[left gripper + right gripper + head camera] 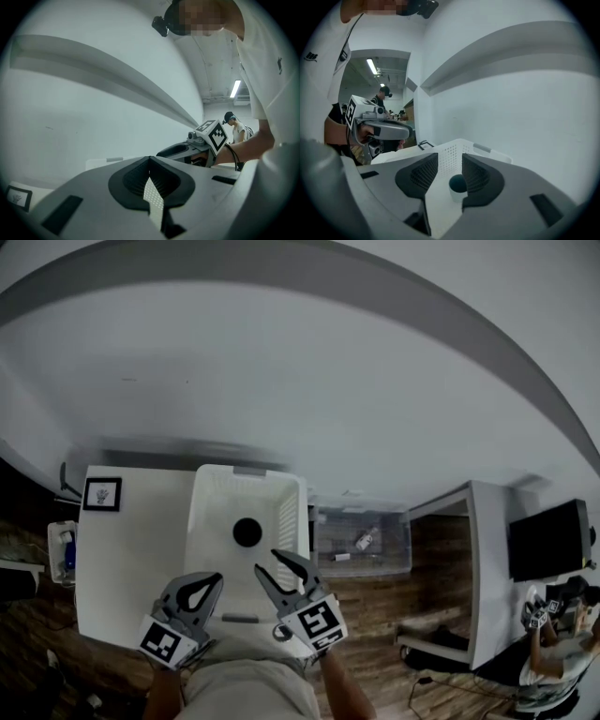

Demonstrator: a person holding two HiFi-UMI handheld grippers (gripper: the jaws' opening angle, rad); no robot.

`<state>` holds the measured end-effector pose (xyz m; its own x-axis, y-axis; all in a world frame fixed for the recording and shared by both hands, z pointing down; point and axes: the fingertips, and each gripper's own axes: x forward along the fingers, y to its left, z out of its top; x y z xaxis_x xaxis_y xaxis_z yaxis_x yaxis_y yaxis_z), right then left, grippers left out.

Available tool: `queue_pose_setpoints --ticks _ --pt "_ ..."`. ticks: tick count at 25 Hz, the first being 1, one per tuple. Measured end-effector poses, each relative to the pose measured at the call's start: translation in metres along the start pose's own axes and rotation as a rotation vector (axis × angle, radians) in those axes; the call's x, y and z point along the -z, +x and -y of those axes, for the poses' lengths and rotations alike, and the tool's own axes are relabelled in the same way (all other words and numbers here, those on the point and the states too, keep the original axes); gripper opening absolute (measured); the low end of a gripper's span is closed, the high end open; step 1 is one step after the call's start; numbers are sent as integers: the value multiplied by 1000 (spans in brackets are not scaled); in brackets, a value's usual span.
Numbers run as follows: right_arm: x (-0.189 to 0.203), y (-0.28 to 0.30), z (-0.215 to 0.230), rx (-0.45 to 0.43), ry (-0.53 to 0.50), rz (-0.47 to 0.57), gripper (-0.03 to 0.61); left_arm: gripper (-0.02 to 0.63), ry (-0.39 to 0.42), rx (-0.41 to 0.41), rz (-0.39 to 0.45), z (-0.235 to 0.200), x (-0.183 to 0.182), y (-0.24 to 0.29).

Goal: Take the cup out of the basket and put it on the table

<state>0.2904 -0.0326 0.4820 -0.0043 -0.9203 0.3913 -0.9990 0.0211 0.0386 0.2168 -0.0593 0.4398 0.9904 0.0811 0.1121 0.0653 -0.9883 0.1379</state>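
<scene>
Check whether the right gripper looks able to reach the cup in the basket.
Probably yes: the right gripper, jaws apart, points into the open-topped basket, and the cup stands upright beyond its tips with nothing between them.

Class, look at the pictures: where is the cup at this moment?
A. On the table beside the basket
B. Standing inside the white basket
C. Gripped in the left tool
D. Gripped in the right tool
B: the cup stands upright on the floor of the basket, ahead of the right tool, whose jaws are apart and touch nothing.
</scene>
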Motion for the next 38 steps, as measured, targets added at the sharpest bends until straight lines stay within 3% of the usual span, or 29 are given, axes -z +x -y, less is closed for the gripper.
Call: queue_pose_setpoints --ticks 14,19,23,32,38 --pt "42 80 2 -316 -374 -309 328 2 -5 -10 -12 -9 5 12" --pt "70 108 4 -422 -544 -478 371 2 -19 -21 -15 -15 7 12" --pt "93 121 5 -498 -622 -619 402 0 -25 -28 -16 -19 9 12" --pt "143 142 10 -571 -722 -865 425 2 -46 -45 -18 -26 13 10" --pt "158 148 15 -563 -751 -926 421 2 -57 -49 -5 -28 12 8"
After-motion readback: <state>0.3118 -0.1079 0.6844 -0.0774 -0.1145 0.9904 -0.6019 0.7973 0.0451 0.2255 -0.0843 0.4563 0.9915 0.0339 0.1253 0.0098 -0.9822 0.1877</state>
